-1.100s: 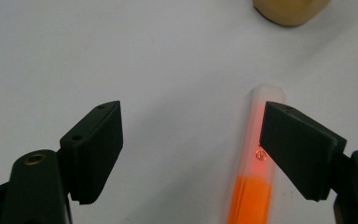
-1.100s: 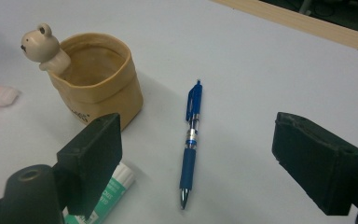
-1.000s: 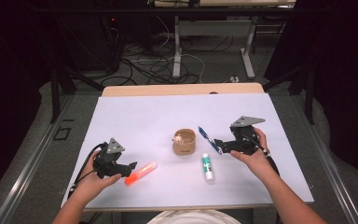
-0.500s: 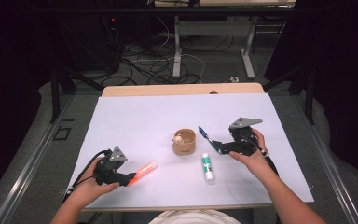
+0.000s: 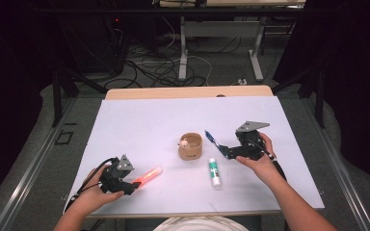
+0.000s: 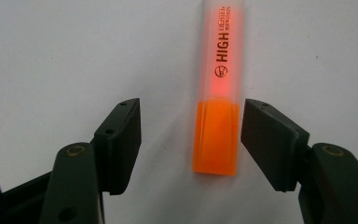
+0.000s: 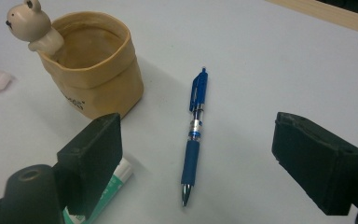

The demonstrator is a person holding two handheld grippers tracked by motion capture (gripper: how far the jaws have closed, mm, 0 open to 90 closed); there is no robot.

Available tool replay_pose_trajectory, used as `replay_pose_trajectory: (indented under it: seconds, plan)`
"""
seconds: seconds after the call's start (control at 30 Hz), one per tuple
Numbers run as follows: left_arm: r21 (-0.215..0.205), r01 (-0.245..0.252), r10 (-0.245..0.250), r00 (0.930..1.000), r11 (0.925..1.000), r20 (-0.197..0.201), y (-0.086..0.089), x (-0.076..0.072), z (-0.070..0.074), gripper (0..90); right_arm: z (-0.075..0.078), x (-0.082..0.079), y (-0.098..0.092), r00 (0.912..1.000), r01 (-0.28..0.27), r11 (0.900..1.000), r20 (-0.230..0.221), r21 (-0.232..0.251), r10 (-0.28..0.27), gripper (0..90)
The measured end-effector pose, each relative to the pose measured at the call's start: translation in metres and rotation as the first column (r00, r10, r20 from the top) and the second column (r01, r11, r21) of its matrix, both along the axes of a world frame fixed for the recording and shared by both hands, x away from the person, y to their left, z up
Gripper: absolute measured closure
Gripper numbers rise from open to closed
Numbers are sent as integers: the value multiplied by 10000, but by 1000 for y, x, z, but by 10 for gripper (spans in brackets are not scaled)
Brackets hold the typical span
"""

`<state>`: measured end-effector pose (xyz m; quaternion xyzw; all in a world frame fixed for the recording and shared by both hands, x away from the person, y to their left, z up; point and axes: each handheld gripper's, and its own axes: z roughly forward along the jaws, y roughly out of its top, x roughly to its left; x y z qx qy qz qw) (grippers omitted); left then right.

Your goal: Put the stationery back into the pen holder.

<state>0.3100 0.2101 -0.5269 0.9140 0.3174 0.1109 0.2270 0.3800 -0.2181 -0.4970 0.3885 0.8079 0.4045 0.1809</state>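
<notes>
Left gripper view puts my left claw (image 6: 191,135) low over the white table (image 6: 51,56), with the orange highlighter (image 6: 218,93) lying flat between its jaws. Its orange cap end sits nearest the claw and its clear barrel runs straight away from it. The jaws have just been closing in on that cap; they now stand half-narrowed. The pad on the right of that view is just beside the cap, the other stands clear of it, and neither presses yet.

My right claw (image 7: 196,154) stands wide and holds nothing. A blue pen (image 7: 194,135) lies on the table between and just beyond its jaws, tip toward the claw. A tan cup (image 7: 93,70) with a little bear figure (image 7: 30,25) on its rim stands farther ahead on the left-hand side of that view. A glue stick (image 7: 116,182) peeks out beside the left-hand jaw.
</notes>
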Motion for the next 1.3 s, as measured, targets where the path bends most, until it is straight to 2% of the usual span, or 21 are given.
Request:
replay_pose_trajectory:
  seconds: [0.1,0.17,0.2,0.4,0.43,0.53,0.83,0.93,1.0,1.07,1.3]
  plan:
    - [2,-101,101,9999,9999,-79,0,1,-2,415,-1,1,-1,10000,7,10000,85,-28,-7,155]
    - [23,-39,39,9998,10000,-182,0,1,-3,420,-2,0,-1,9999,37,10000,-94,-17,-38,156]
    - [52,-38,39,9998,10000,-175,0,1,-3,423,-2,1,-1,10000,-13,10000,-1,-45,13,156]
    - [291,290,-282,9992,9992,-271,-3,0,-5,451,-3,1,-2,9998,-30,9997,-198,-236,25,155]
    - [420,365,-356,9991,9984,-233,-4,-1,-6,456,-4,1,-2,10000,-8,9999,-96,-110,7,155]
    - [572,426,-401,9982,9975,-446,-4,0,-8,476,-5,0,-1,9998,10,10000,-179,29,-9,155]
    - [431,682,-651,9955,9967,-688,-4,4,-8,535,-7,1,-2,9999,-81,9999,-142,-98,80,156]
    - [360,820,-785,9929,9960,-898,-3,6,-8,569,-8,0,-1,9997,-87,9999,-211,-61,85,156]
    - [286,828,-797,9921,9962,-970,-2,6,-8,595,-6,0,-2,9992,-20,9998,-408,-199,12,156]
    - [264,878,-844,9902,9958,-1112,-2,7,-8,630,-7,0,-2,9996,-3,10000,-271,-80,1,156]
    - [92,909,-890,9881,9958,-1256,-2,8,-8,648,-9,0,-1,9997,-96,9999,-223,-93,94,156]
